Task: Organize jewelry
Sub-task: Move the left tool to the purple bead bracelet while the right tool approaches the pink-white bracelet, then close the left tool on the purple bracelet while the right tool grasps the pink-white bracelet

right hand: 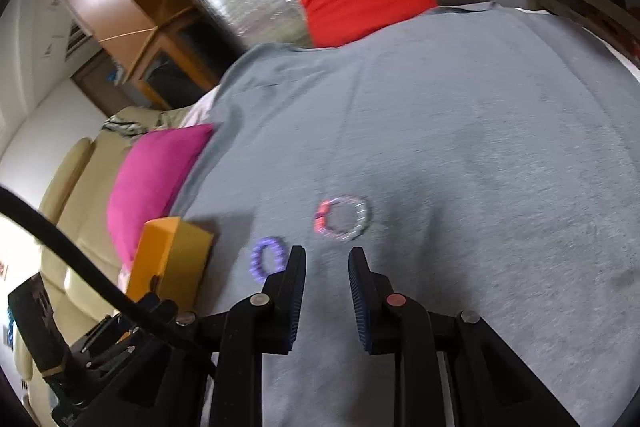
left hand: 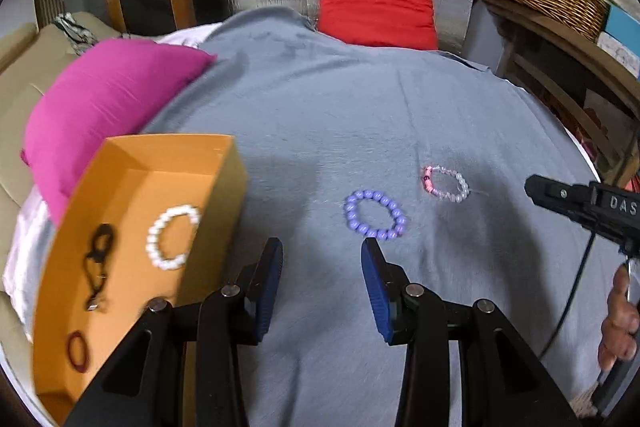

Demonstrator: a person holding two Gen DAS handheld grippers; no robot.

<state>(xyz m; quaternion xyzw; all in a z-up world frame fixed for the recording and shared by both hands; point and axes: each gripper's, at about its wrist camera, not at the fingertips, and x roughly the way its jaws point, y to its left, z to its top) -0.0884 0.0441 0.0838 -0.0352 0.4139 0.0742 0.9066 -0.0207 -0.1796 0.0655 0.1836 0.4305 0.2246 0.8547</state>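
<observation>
Left gripper (left hand: 322, 253) angled down near purple bracelet (left hand: 375, 214), fingers spread, empty; right gripper (right hand: 327, 261) likewise.

Both tools are black, with jointed arms held by round silver screws. The left gripper (left hand: 322, 287) has fingers (left hand: 374, 291) with blue ridged pads. The right gripper (right hand: 326, 299) has them too, plus one reddish screw (right hand: 396, 299). A black cable (right hand: 80, 259) hangs near it.

Your purple bead bracelet (left hand: 375, 214) and pink-clear one (left hand: 446, 183) lie flat on grey cloth; white bracelet (left hand: 172, 237) sits in orange box (left hand: 224, 163).
</observation>
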